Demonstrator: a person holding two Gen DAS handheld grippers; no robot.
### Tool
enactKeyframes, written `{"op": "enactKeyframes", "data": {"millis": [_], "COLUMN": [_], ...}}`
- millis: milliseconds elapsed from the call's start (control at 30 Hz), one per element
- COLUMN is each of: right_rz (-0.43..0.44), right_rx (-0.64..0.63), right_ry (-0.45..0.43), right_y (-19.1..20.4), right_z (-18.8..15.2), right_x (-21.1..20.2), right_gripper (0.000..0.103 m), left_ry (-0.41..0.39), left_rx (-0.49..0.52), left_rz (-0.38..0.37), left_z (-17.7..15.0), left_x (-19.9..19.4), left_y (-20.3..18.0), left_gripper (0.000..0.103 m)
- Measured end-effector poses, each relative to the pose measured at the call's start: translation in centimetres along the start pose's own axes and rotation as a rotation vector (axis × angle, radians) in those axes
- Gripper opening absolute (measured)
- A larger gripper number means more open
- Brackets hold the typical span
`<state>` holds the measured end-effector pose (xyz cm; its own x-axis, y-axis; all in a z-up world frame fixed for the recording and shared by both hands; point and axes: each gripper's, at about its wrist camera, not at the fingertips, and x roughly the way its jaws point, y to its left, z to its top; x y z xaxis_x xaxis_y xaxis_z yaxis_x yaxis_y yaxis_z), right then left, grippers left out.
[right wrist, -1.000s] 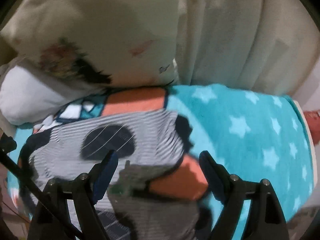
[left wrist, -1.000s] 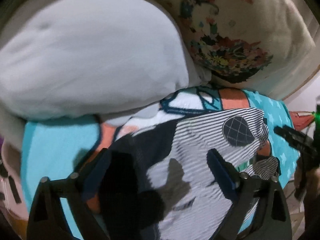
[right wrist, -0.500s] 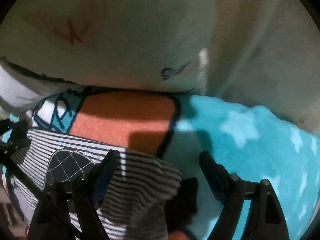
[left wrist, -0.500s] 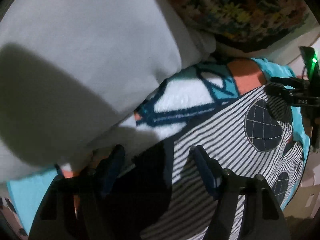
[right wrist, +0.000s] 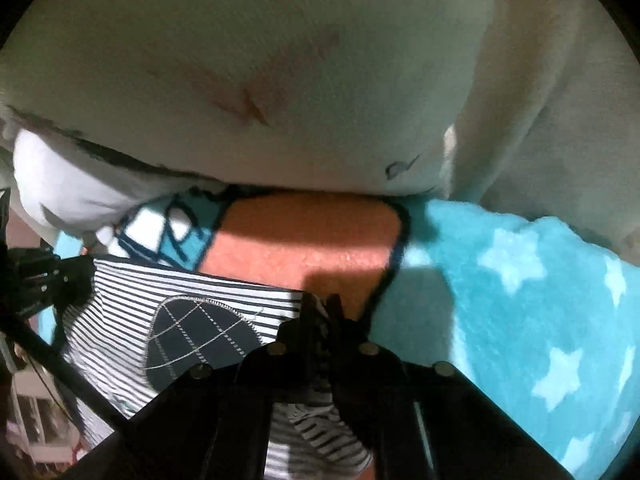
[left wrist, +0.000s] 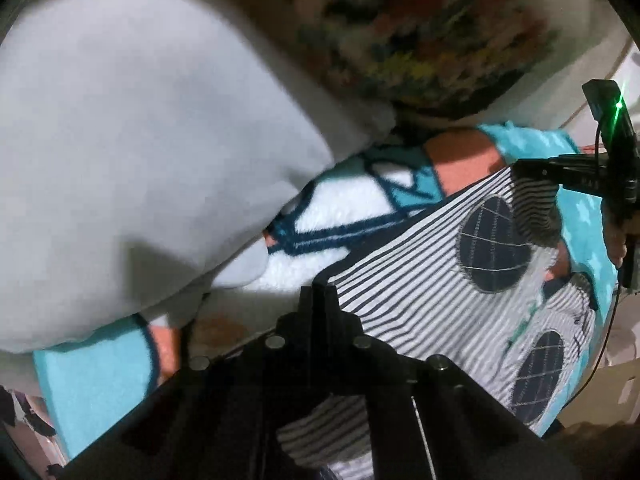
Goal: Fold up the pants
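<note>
L gripper [left wrist: 319, 292], R gripper [right wrist: 322, 304] both pinch striped pants [left wrist: 420, 300]; floral pillow [left wrist: 432, 44] only L view.

The pants [left wrist: 432, 296] lie spread on a blanket [right wrist: 520, 300] that covers the bed. Behind the blanket, two pillows sit side by side, one pillow [left wrist: 140, 140] to the left and a second pillow [left wrist: 420, 40] to its right, both overlapping the blanket's far edge. The left claw [left wrist: 320, 292] sits at the pants' far left corner, the right claw [right wrist: 322, 308] at their far right corner, each closed on the fabric edge
</note>
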<state>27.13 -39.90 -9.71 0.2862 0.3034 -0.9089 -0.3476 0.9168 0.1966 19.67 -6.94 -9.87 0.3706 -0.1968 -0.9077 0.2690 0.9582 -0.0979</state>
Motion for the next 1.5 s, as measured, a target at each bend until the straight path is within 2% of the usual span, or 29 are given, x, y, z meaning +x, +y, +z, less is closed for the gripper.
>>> {"op": "enactKeyframes", "data": {"millis": [133, 267, 367, 467, 567, 633, 700, 767, 867, 900, 1000, 1067, 1167, 1267, 1300, 1333, 1367, 1400, 1500], "right_rz": [-0.013, -0.017, -0.021, -0.026, -0.031, -0.047, -0.054, -0.079, -0.101, -0.105, -0.149, -0.158, -0.152, -0.157, -0.149, -0.131, -0.116, -0.132, -0.2], "right_rx": [-0.003, 0.018, 0.05, 0.095, 0.156, 0.195, 0.245, 0.276, 0.345, 0.363, 0.412, 0.434, 0.471, 0.498, 0.508, 0.513, 0.502, 0.475, 0.384], "right_ry": [-0.053, -0.101, -0.122, -0.121, -0.103, -0.075, -0.044, -0.023, -0.035, -0.047, -0.117, -0.151, -0.193, -0.186, -0.161, -0.135, -0.111, -0.102, -0.154], "right_y": [1.5, 2.7, 3.9, 4.8, 5.4, 5.8, 5.8, 5.8, 5.4, 5.2, 4.6, 4.3, 3.6, 2.9, 2.6, 2.4, 2.5, 2.8, 4.2], "right_z": [-1.6, -4.6, -7.9, -11.9, -16.1, -19.0, -21.7, -23.6, -25.5, -25.8, -26.5, -26.0, -24.3, -22.4, -22.0, -21.6, -21.3, -20.9, -19.4], "right_x": [-3.3, -6.6, -8.4, -9.5, -9.4, -8.8, -8.1, -7.8, -8.7, -9.2, -11.6, -12.3, -12.1, -10.1, -9.2, -8.4, -8.0, -8.0, -9.6], "right_gripper": [0.006, 0.006, 0.006, 0.006, 0.006, 0.006, 0.007, 0.009, 0.019, 0.025, 0.028, 0.032, 0.044, 0.046, 0.043, 0.032, 0.013, 0.013, 0.012], "left_ry": [-0.079, -0.151, -0.171, -0.15, -0.088, -0.022, 0.009, 0.013, -0.001, -0.003, -0.019, -0.031, -0.05, -0.068, -0.072, -0.075, -0.078, -0.083, -0.089], "left_rx": [0.038, 0.061, 0.081, 0.094, 0.114, 0.145, 0.187, 0.218, 0.208, 0.184, 0.108, 0.056, -0.036, -0.123, -0.148, -0.165, -0.179, -0.198, -0.247], "left_rz": [0.022, 0.014, 0.004, -0.015, -0.025, -0.009, 0.013, 0.035, 0.016, 0.009, 0.028, 0.027, 0.036, 0.042, 0.048, 0.056, 0.062, 0.067, 0.067], "left_z": [-1.3, -4.8, -7.6, -11.4, -15.1, -17.7, -19.6, -20.6, -21.2, -21.2, -21.2, -21.3, -21.6, -21.7, -21.9, -21.9, -22.1, -22.3, -22.7], "left_x": [-3.8, -7.3, -8.0, -8.3, -6.9, -5.0, -3.9, -3.8, -4.7, -5.3, -6.8, -8.0, -9.3, -9.9, -10.0, -10.0, -10.1, -10.2, -10.3], "left_y": [-1.4, -3.1, -5.2, -6.7, -7.8, -8.4, -9.1, -9.6, -9.0, -8.3, -6.0, -4.3, -1.7, 0.2, 0.7, 0.9, 1.1, 1.5, 2.4], "left_gripper": [0.005, 0.005, 0.005, 0.005, 0.005, 0.006, 0.007, 0.01, 0.01, 0.012, 0.023, 0.024, 0.025, 0.029, 0.029, 0.029, 0.029, 0.029, 0.029]}}
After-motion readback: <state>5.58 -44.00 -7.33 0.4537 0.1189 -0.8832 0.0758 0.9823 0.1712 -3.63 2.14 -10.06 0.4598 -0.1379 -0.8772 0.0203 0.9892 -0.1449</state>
